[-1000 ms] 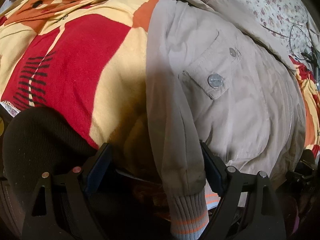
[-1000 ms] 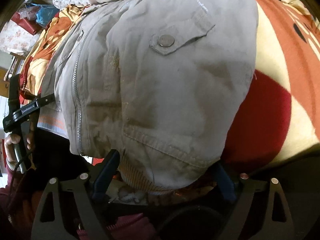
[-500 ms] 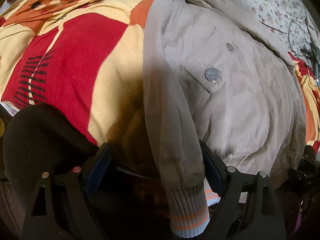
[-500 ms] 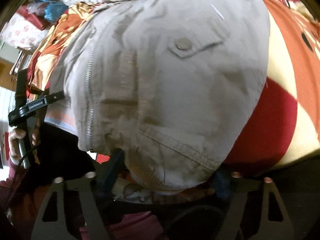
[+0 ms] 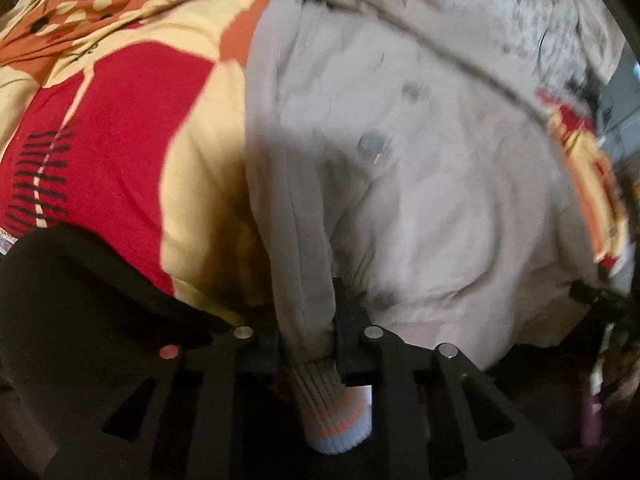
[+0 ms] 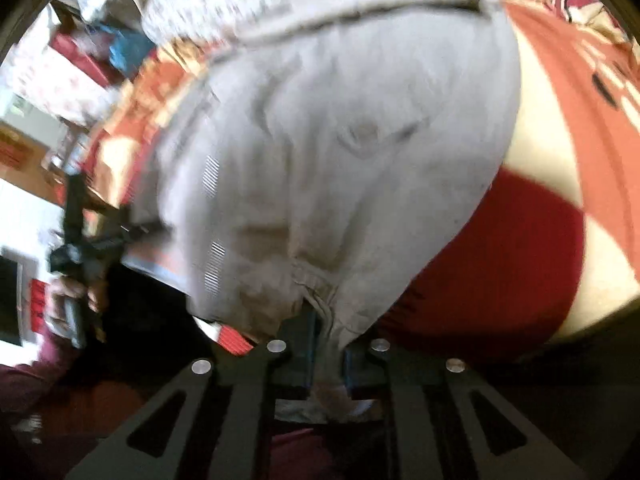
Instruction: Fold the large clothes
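Note:
A beige zip jacket (image 5: 420, 200) with snap pockets lies spread on a red, orange and cream blanket (image 5: 120, 120). In the left wrist view its sleeve (image 5: 296, 220) runs down between the jaws of my left gripper (image 5: 308, 320), which are closing and pinch it just above the striped knit cuff (image 5: 336, 412). In the right wrist view the jacket (image 6: 360, 160) bunches upward where my right gripper (image 6: 324, 332) is closing on its hem (image 6: 320, 300), the fabric squeezed between the pads. The left gripper (image 6: 88, 240) and the hand (image 6: 76, 292) holding it show at the left there.
A floral sheet (image 5: 480, 12) covers the bed beyond the jacket's collar. A dark garment (image 5: 80, 300) fills the lower left of the left wrist view. Room clutter and furniture (image 6: 60, 80) lie past the bed's left side.
Both grippers, wide apart around the fabric before, have closed onto it. The right one has risen a little, gathering the hem into a ridge. The left stayed in place.

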{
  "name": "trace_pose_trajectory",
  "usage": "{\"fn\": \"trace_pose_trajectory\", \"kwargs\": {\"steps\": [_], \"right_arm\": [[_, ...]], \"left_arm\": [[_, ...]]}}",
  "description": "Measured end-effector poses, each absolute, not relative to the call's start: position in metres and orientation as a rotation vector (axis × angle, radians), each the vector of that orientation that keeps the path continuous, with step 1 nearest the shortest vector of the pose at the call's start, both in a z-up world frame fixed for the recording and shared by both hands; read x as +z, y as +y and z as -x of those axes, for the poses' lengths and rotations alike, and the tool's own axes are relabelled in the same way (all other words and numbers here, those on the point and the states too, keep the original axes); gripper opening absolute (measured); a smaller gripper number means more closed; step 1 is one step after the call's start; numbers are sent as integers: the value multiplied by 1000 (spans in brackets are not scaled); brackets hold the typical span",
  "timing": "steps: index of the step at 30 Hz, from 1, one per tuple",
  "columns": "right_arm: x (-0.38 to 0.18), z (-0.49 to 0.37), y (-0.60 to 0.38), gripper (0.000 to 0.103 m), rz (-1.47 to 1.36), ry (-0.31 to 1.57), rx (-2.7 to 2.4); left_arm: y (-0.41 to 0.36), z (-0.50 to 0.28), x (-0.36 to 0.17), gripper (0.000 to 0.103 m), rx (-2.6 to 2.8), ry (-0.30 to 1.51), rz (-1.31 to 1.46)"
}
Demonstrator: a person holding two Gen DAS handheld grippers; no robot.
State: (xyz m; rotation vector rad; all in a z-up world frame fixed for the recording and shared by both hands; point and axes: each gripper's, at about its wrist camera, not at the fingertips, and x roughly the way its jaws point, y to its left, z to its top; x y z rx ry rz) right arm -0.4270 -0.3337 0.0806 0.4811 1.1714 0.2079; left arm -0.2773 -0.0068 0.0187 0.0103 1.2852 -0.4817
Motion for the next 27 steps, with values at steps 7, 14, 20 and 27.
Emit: {"fn": "trace_pose_trajectory", "kwargs": {"steps": [7, 14, 20, 27], "right_arm": [[150, 397, -356, 7, -538, 948, 264], [185, 337, -398, 3, -660, 742, 221], [165, 276, -451, 2, -734, 739, 125], [133, 275, -460, 2, -710, 822, 103]], "left_arm": [[-7, 234, 99, 14, -554, 1098, 104], [-28, 141, 147, 0, -492, 905, 178], [-58, 89, 152, 0, -502, 933, 213], [-49, 135, 113, 65, -564, 1117, 180]]}}
